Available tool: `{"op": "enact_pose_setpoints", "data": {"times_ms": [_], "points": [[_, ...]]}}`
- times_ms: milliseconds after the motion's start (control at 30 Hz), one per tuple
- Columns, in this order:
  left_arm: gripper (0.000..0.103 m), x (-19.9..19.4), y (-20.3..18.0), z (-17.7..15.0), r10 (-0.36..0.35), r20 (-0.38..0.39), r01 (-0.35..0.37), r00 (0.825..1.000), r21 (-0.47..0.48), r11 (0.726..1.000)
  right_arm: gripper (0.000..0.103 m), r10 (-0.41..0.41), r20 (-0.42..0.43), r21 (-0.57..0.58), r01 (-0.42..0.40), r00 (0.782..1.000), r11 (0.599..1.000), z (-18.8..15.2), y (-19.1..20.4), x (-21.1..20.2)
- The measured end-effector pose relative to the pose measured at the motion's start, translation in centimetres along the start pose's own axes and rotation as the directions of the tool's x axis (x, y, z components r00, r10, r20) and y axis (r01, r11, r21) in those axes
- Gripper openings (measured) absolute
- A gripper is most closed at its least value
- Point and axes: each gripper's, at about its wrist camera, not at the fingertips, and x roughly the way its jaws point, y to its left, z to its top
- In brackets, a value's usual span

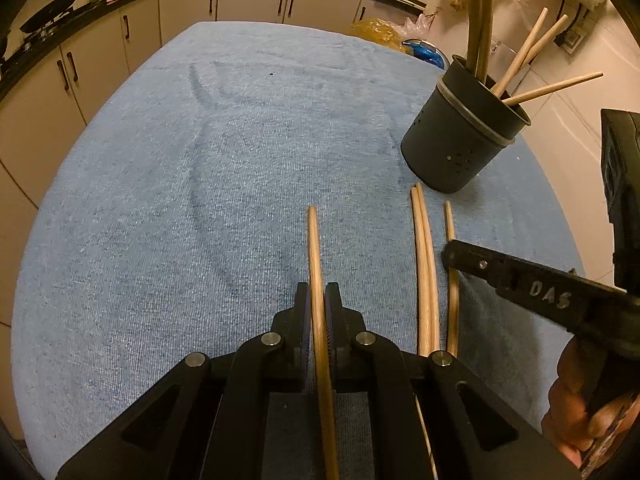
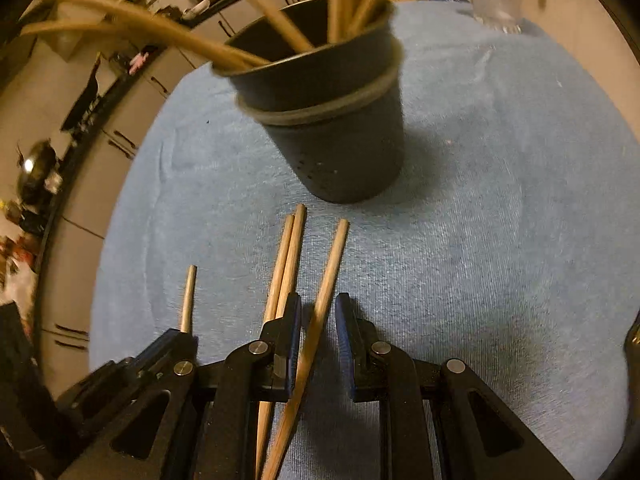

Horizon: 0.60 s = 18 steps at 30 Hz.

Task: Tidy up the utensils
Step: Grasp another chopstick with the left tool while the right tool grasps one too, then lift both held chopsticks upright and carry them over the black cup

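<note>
A blue cloth (image 1: 168,184) covers a kitchen table, with chopsticks lying loose in front of a dark utensil holder (image 1: 460,132).

The left gripper (image 1: 318,308) is clamped on a single chopstick (image 1: 314,248). The right gripper (image 2: 318,312) straddles the rightmost chopstick (image 2: 328,276), its jaws showing a gap either side, so not yet pinching. A pair of chopsticks (image 2: 286,260) lies just beside. To do this well, I'd pinch firmly mid-shaft, lift clear of the neighbours, tilt upright and lower into the holder's mouth past the sticks already leaning inside.

Two wrist fisheyes: we look steeply down, close over the blue cloth (image 1: 200,160); both views share the dark holder (image 1: 456,136) and loose chopsticks (image 2: 288,264).
</note>
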Motion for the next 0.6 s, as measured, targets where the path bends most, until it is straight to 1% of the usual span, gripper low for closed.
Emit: {"op": "enact_pose_setpoints", "data": {"times_ms": [33, 67, 167, 267, 367, 467, 600], "points": [[0.007, 0.0, 0.0, 0.0, 0.002, 0.001, -0.002, 1.0, 0.001, 1.0, 0.009, -0.013, 0.004, -0.014, 0.013, 1.0, 1.0, 0.0, 0.1, 0.0], [0.006, 0.0, -0.1, 0.0, 0.002, 0.005, -0.002, 1.0, 0.0, 1.0, 0.009, -0.008, 0.004, -0.013, 0.008, 1.0, 1.0, 0.0, -0.1, 0.0], [0.006, -0.3, 0.0, -0.1, -0.013, 0.018, 0.013, 1.0, -0.008, 1.0, 0.007, 0.051, 0.008, 0.018, -0.051, 0.999, 0.999, -0.2, -1.0, -0.7], [0.006, -1.7, -0.1, 0.1, -0.036, 0.063, 0.037, 0.997, -0.02, 0.999, 0.006, 0.11, 0.066, 0.018, -0.111, 0.992, 0.994, -0.9, -1.6, -2.8], [0.006, -4.0, -0.3, 0.3, -0.051, 0.126, 0.054, 0.991, -0.021, 0.998, 0.007, 0.162, 0.142, 0.004, -0.164, 0.976, 0.986, -1.5, -1.7, -5.5], [0.006, -6.4, -0.7, 0.3, -0.059, 0.19, 0.063, 0.98, -0.016, 0.998, 0.007, 0.194, 0.243, -0.027, -0.194, 0.95, 0.981, -2.4, -2.0, -8.4], [0.006, -9.3, -1.6, 0.2, -0.07, 0.258, 0.073, 0.963, 0.0, 0.997, 0.007, 0.232, 0.37, -0.074, -0.221, 0.899, 0.973, -3.8, -2.3, -12.1]]}}
